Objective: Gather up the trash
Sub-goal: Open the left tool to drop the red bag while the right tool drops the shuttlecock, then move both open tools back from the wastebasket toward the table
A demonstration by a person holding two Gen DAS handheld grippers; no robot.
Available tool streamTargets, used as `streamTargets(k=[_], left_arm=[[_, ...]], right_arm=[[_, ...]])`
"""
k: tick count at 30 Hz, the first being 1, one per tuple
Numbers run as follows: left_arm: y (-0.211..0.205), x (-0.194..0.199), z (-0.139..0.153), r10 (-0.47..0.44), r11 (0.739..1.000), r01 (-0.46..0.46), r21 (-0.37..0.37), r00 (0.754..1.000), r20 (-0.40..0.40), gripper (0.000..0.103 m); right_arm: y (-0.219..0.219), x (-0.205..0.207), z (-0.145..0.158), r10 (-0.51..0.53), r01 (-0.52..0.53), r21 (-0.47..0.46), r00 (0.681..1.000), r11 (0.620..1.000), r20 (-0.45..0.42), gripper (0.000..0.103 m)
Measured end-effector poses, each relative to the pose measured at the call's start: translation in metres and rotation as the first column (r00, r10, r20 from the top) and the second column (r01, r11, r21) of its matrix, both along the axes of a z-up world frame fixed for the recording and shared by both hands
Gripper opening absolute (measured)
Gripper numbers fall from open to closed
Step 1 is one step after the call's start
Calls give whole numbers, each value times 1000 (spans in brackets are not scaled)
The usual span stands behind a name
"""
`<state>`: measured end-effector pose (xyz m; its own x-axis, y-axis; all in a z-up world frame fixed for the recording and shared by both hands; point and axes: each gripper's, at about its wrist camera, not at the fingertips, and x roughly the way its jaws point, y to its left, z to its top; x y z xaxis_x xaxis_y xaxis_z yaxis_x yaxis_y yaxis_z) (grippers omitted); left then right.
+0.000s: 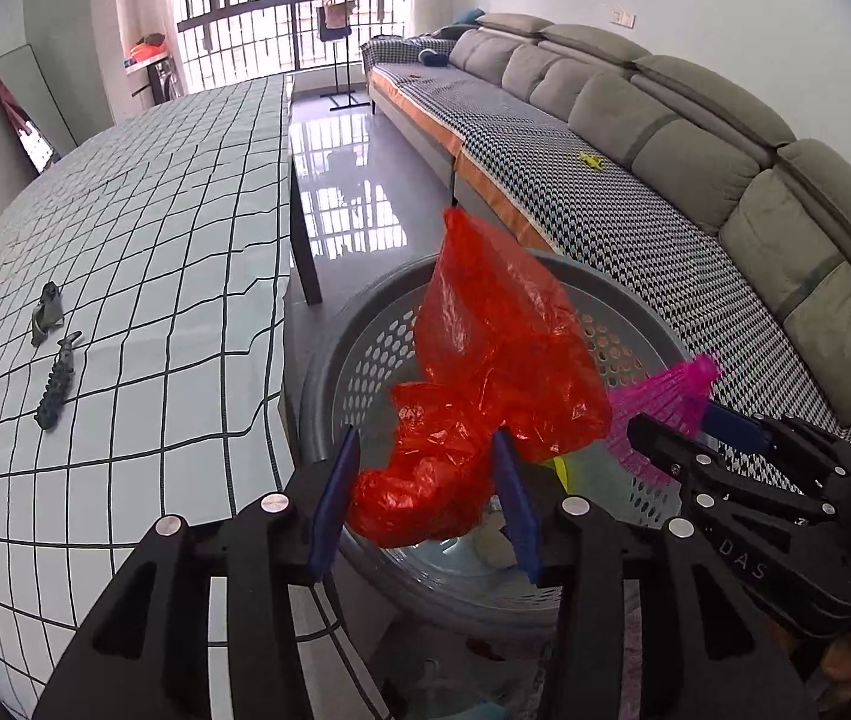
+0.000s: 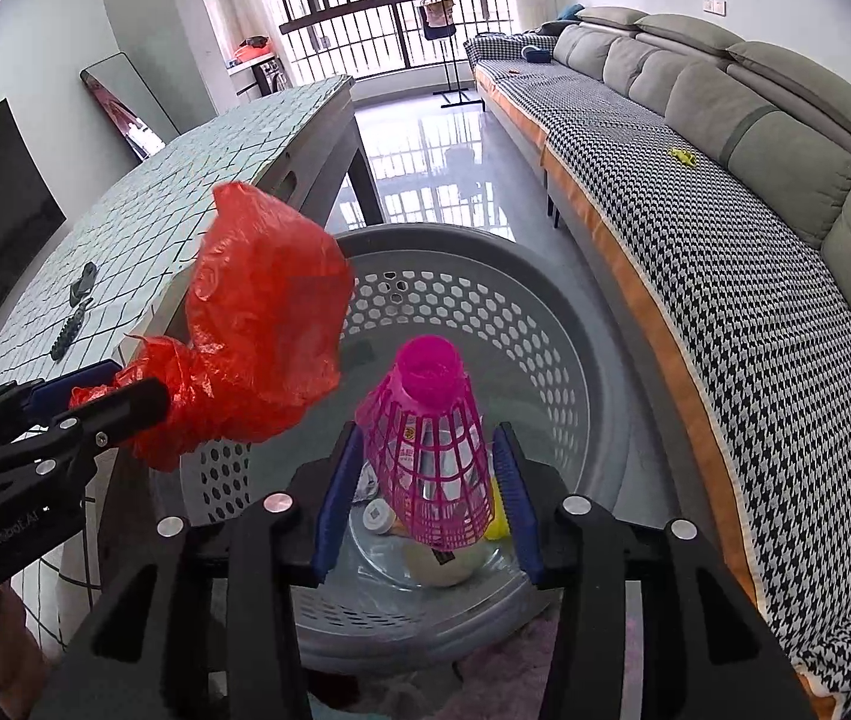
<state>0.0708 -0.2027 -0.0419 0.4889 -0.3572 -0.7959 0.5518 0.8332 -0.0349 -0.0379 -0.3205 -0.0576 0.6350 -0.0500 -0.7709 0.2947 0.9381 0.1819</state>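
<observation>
The blue-padded fingers (image 1: 335,498) of the left gripper (image 1: 425,435) stand apart, released, with a crumpled red plastic bag (image 1: 485,372) loose between them. The right gripper (image 2: 425,429) is likewise spread, and its pads are clear of the pink plastic mesh sleeve (image 2: 431,450) standing upright in the gap.

A long grey cushioned sofa (image 1: 695,138) with a black-and-white houndstooth cover runs along the right wall. On the left is a table under a pale green cloth with a dark grid (image 1: 155,210). Between them, on the floor, sits a round grey perforated plastic basket (image 2: 485,240). Both the bag and the mesh sleeve hang over its opening. Its bottom already holds scraps, among them a white rounded piece (image 2: 443,570). Two small dark objects (image 1: 56,384) lie on the cloth, and a small yellow item (image 1: 592,161) lies on the sofa seat.
</observation>
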Motion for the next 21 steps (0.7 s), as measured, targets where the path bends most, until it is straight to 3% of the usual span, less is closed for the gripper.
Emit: streamTargets(k=[1, 3, 6, 21], left_arm=[[1, 1, 0, 2, 1000, -2, -2, 1000, -1, 49], [2, 0, 1, 5, 1000, -5, -6, 1000, -1, 52], [5, 1, 2, 12, 1000, -12, -10, 1000, 1, 58], [14, -1, 6, 30, 999, -30, -21, 1000, 5, 64]], right_arm=[[-1, -1, 1, -5, 5, 1, 1000, 1000, 8, 59], [-1, -3, 3, -9, 9, 4, 1000, 1000, 17, 63], [-1, -3, 4, -14, 14, 4, 1000, 1000, 17, 63], [2, -6, 8, -24, 24, 6, 999, 1000, 26, 63]])
